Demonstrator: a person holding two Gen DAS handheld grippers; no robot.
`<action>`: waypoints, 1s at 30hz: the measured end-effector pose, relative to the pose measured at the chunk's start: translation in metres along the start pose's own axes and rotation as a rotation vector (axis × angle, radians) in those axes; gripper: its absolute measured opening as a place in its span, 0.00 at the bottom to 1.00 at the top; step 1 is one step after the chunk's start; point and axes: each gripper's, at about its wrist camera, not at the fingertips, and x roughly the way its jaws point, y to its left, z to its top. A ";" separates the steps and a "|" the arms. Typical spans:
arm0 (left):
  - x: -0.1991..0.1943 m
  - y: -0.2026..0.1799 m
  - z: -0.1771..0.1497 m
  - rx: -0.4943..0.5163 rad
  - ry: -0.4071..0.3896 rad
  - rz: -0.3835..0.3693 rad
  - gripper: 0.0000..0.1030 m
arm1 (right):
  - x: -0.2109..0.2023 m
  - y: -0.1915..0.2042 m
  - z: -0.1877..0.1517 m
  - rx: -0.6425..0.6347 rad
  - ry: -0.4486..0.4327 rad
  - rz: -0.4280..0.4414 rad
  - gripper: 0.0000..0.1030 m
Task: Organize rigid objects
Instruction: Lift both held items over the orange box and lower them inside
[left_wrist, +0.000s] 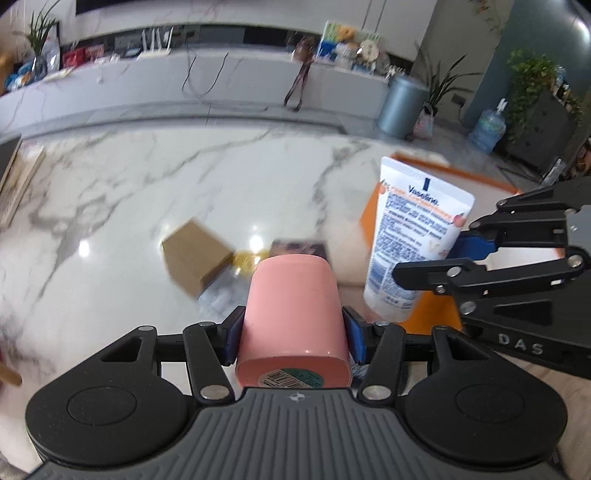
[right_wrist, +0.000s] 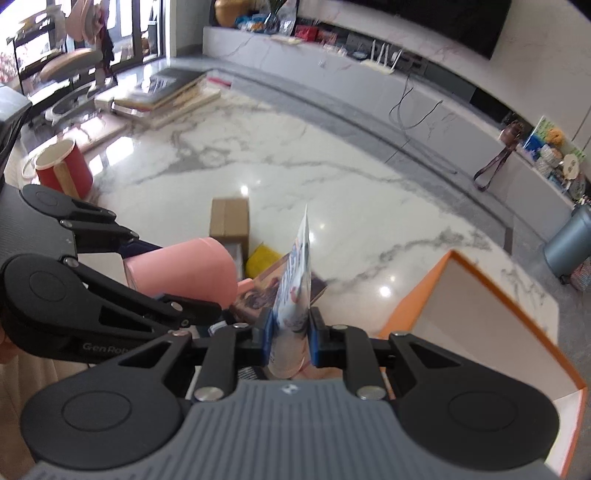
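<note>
- While both loads hang above the floor, swing them over the orange box (right_wrist: 517, 306).
- Left fingers (left_wrist: 291, 334) clamp the pink cup (left_wrist: 293, 314); keep it level.
- Right fingers (right_wrist: 290, 338) pinch the tube (right_wrist: 293, 291); lower it first.

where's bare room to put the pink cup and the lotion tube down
Free: the white floor of the orange-rimmed box, and bare marble floor beyond the brown cardboard box. Crowded: the cluster around the yellow packet, below the pink plastic cup and white Vaseline tube.
</note>
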 end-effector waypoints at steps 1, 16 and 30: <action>-0.003 -0.006 0.005 0.011 -0.013 -0.005 0.60 | -0.007 -0.004 0.000 0.007 -0.017 -0.009 0.18; -0.003 -0.111 0.059 0.178 -0.078 -0.099 0.60 | -0.081 -0.090 -0.032 0.158 -0.142 -0.223 0.18; 0.061 -0.172 0.050 0.325 0.031 -0.117 0.60 | -0.042 -0.140 -0.095 0.325 -0.014 -0.210 0.18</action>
